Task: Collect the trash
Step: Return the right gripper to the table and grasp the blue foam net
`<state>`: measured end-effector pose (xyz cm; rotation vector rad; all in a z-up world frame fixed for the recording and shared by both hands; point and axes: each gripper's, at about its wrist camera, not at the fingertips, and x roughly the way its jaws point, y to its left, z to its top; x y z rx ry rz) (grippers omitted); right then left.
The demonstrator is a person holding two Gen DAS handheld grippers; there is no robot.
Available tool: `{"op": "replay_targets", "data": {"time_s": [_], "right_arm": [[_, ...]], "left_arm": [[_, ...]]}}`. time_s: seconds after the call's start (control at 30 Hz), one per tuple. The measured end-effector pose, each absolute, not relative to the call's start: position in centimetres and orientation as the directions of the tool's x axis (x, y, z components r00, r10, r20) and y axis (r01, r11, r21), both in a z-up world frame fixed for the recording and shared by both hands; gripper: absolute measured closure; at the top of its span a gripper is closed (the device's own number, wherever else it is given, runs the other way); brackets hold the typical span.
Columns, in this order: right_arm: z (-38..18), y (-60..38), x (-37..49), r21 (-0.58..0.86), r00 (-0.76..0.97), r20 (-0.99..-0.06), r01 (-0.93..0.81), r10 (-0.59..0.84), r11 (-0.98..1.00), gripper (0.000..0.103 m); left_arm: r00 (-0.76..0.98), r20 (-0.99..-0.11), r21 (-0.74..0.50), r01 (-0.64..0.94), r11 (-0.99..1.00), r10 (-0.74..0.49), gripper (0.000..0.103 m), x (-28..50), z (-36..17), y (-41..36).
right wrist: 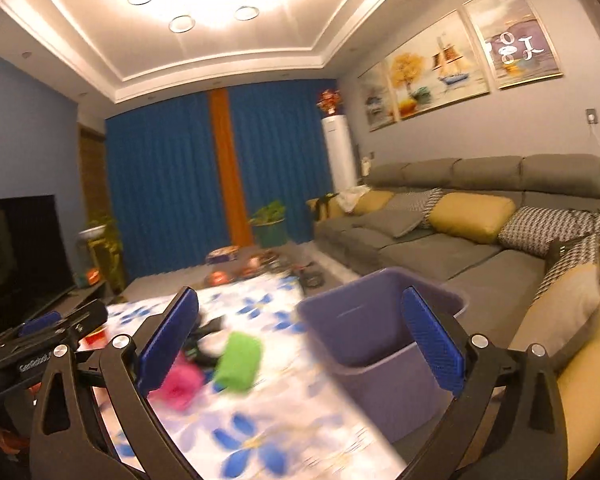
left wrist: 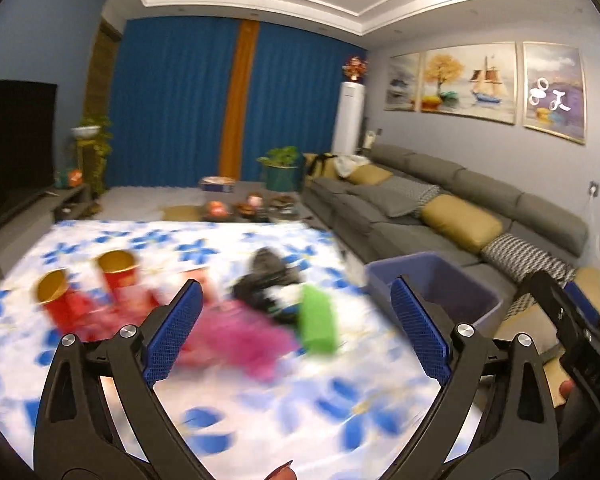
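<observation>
Trash lies blurred on the floral tablecloth (left wrist: pixel 260 408): two red cups (left wrist: pixel 84 292) with gold insides at left, then a crumpled pink wad (left wrist: pixel 240 340), a black tangle (left wrist: pixel 264 280), a green block (left wrist: pixel 318 320). Purple plastic bin (left wrist: pixel 440 284) stands rightmost, off the table's edge. Left gripper (left wrist: pixel 296 332) and right gripper (right wrist: pixel 300 352) both gape wide, blue ribbed pads empty.
</observation>
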<state>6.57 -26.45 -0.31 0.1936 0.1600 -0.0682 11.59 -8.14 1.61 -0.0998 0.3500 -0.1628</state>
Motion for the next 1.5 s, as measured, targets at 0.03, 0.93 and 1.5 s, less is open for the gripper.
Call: {"op": "replay_targets", "data": {"time_s": [0.03,0.93,1.5], "right_arm": [[-0.6,-25.6,6.3,0.192,0.984,-0.174,0.07,-0.037,0.979,0.005],[-12.0,2.3,2.4,0.085,0.726,-0.524,-0.475,0.444,0.876,0.024],[-15.3,5.8,3.7,0.09,0.591,-0.683,-0.514,0.428,0.853,0.084]], "left_arm": [[0.93,-0.333,-0.119,0.123,0.985,-0.156,0.01,10.6,1.3,-6.9],[0.899,-0.363,-0.132,-0.308,0.942,0.244,0.01,-3.9,-4.8,17.0],[0.901,-0.371,-0.174,-0.304,0.937,0.223,0.01,-4.4,-6.2,19.4]]}}
